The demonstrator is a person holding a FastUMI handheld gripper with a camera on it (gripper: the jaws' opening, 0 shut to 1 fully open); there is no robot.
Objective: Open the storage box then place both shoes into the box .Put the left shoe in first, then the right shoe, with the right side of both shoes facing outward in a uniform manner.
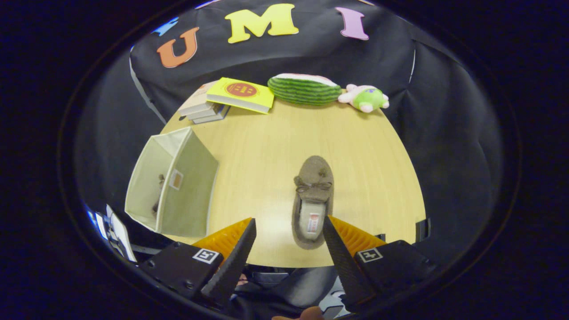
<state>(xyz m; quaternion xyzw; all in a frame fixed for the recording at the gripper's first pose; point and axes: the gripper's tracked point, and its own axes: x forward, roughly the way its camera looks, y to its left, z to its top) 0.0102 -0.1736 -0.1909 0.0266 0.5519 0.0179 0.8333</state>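
Note:
A brown moccasin shoe lies on the wooden table, toe pointing away, its heel end between my fingertips and closer to the right one. My gripper hovers above the table's near edge, open, with nothing held. The pale green fabric storage box stands open to the left of the shoe, beyond my left finger. Inside the box something dark brown shows against its far wall, likely the other shoe, mostly hidden.
At the table's far edge lie a stack of books with a yellow book on top, a watermelon-shaped cushion and a small pink and green plush toy. Bare tabletop spreads between the shoe and those items.

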